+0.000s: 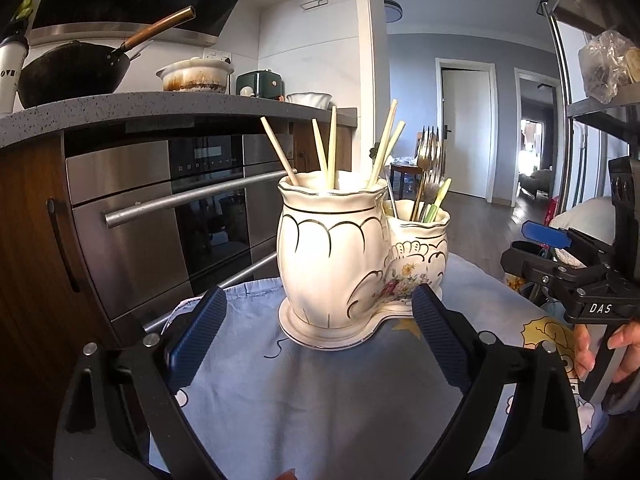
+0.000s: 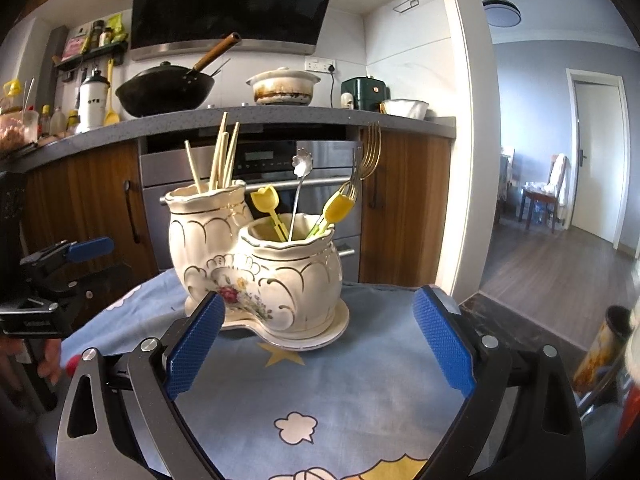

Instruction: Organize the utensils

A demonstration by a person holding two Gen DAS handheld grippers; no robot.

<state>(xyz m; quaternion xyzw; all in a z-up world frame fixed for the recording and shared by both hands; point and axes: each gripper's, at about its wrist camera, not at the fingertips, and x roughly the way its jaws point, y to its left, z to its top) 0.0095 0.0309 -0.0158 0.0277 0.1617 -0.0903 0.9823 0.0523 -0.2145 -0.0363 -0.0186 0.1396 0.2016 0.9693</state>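
Note:
A cream ceramic double-pot utensil holder (image 1: 340,256) stands on a blue cloth-covered table (image 1: 304,392). Its taller pot holds several chopsticks (image 1: 328,148); the smaller pot (image 2: 288,276) holds forks (image 2: 370,152), a flower-handled spoon (image 2: 300,184) and yellow-tipped picks (image 2: 338,208). My left gripper (image 1: 320,336) is open and empty, just in front of the holder. My right gripper (image 2: 320,340) is open and empty, facing the smaller pot. The holder also shows in the right wrist view (image 2: 256,264). Each gripper appears at the edge of the other's view, the right one (image 1: 568,264) and the left one (image 2: 52,272).
Behind the table are a steel oven (image 1: 160,220) and a grey counter (image 2: 280,114) with a black wok (image 2: 168,88), a clay pot (image 2: 284,86) and a green appliance (image 2: 364,92). A metal rack (image 1: 600,80) stands at right. A hallway opens beyond.

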